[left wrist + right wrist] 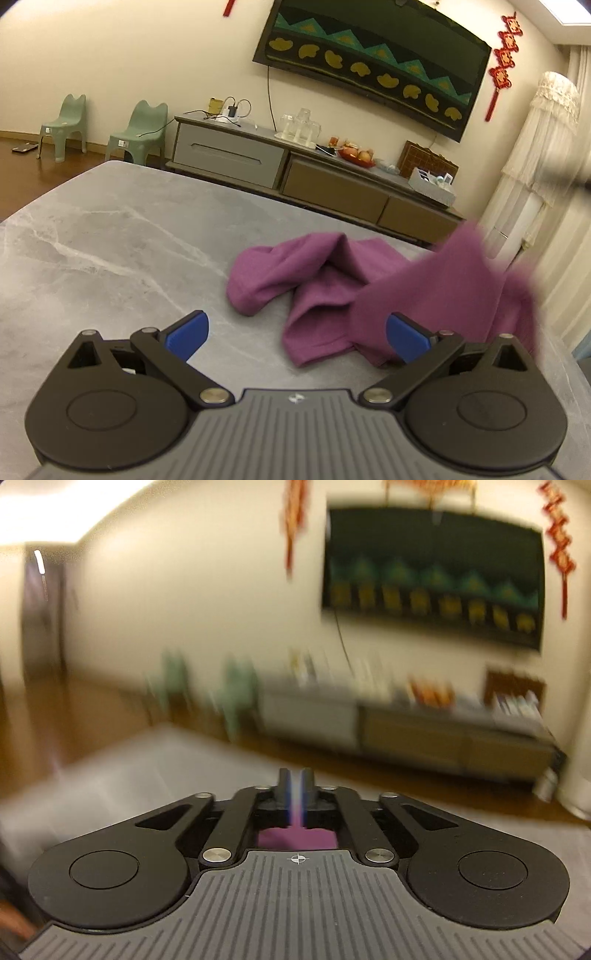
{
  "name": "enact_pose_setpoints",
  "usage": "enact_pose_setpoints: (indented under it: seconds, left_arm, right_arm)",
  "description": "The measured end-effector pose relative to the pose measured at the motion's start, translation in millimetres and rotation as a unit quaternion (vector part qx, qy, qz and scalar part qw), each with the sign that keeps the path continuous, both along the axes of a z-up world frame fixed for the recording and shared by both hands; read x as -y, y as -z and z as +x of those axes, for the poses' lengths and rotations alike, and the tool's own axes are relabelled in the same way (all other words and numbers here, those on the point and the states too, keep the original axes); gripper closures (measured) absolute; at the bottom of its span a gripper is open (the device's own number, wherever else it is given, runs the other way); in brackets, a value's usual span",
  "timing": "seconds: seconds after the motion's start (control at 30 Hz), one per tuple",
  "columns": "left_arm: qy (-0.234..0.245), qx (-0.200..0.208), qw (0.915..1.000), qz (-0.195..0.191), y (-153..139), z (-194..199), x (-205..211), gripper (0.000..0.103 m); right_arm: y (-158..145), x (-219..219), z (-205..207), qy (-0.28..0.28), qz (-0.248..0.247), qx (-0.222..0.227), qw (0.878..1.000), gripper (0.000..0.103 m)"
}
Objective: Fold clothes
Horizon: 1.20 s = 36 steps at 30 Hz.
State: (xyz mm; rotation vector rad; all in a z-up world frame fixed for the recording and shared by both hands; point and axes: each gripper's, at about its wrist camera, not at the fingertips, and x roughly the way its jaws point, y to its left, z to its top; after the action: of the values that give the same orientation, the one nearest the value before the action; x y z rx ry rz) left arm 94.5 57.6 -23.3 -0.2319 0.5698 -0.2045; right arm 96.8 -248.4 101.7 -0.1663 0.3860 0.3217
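The left gripper hangs over the grey table with its blue fingers wide apart and nothing between them. The purple cloth lies crumpled on the table at about one o'clock from that gripper, its near edge just beside the right-hand finger; at two to three o'clock one part of it is lifted off the table and blurred. In the smeared right wrist view the right gripper shows a narrow gap between its fingers, with purple cloth just beneath them; whether the pads press on it cannot be told.
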Motion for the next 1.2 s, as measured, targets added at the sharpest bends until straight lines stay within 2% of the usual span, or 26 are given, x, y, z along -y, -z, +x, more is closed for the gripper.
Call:
enact_pose_setpoints:
  seconds: [0.03,0.1,0.2,0.27,0.3,0.37,0.47,0.53,0.6,0.7,0.83,0.9,0.97,1.03,1.07,1.1,1.13,1.2]
  left_arm:
    - [0.005,0.001,1.0000,0.002,0.4,-1.5,1.1,0.000]
    - [0.026,0.010,0.9995,0.013,0.1,-7.3,8.4,0.000]
    - [0.076,0.028,0.9959,0.041,-0.4,-11.9,37.0,0.000]
    - [0.104,0.035,0.9916,0.069,-0.1,-7.7,64.5,0.000]
    - [0.118,0.045,0.9881,0.088,-1.0,-6.3,82.1,0.000]
    - [0.138,0.065,0.9807,0.123,-4.7,-1.5,113.7,0.000]
    - [0.145,0.085,0.9704,0.174,-5.2,17.8,162.7,0.000]
    - [0.151,0.080,0.9659,0.195,-3.9,39.6,192.5,0.000]
    - [0.178,0.065,0.9595,0.208,-0.6,59.6,221.3,0.000]
    - [0.227,0.036,0.9501,0.211,6.3,78.2,256.1,0.000]
    - [0.227,0.006,0.9542,0.195,16.2,83.2,279.5,0.000]
    - [0.210,0.018,0.9591,0.189,14.5,77.5,280.7,0.000]
    - [0.197,0.000,0.9608,0.195,19.5,81.1,283.3,0.000]
    - [0.194,-0.032,0.9581,0.209,31.3,91.1,284.3,0.034]
    - [0.194,-0.045,0.9574,0.209,35.7,96.0,281.4,0.065]
    - [0.187,-0.049,0.9617,0.194,32.9,98.1,272.0,0.074]
    - [0.182,-0.050,0.9665,0.174,27.9,98.5,259.4,0.074]
    - [0.167,-0.018,0.9779,0.124,2.0,81.2,212.0,0.077]
  right_arm:
    - [18.5,16.6,1.2,0.034,0.003,-0.010,0.999,0.065]
    - [51.0,57.3,-1.6,0.094,0.031,-0.034,0.995,0.048]
    - [96.1,127.5,-14.6,0.164,0.110,-0.077,0.977,0.047]
    - [125.6,164.0,-12.8,0.197,0.157,-0.138,0.958,0.047]
    - [135.3,179.1,-6.9,0.214,0.187,-0.171,0.943,0.045]
    - [144.5,198.6,-4.5,0.198,0.255,-0.178,0.930,0.045]
    - [145.9,204.9,6.7,0.206,0.296,-0.179,0.915,0.043]
    - [143.7,204.9,21.8,0.206,0.320,-0.188,0.906,0.043]
    - [140.6,207.2,33.0,0.205,0.338,-0.193,0.898,0.041]
    - [133.5,213.3,35.6,0.212,0.331,-0.184,0.901,0.036]
    - [123.6,219.0,27.8,0.221,0.312,-0.169,0.909,0.031]
    - [122.8,223.3,26.9,0.223,0.310,-0.168,0.909,0.031]
    - [122.1,226.5,25.1,0.223,0.319,-0.170,0.905,0.030]
    - [120.2,227.6,23.6,0.215,0.325,-0.168,0.905,0.030]
    - [118.7,227.4,22.9,0.212,0.323,-0.166,0.907,0.030]
    - [117.2,227.1,22.1,0.209,0.321,-0.163,0.909,0.030]
    - [115.3,226.8,20.6,0.206,0.316,-0.161,0.912,0.030]
    - [110.4,225.6,16.9,0.199,0.302,-0.152,0.920,0.033]
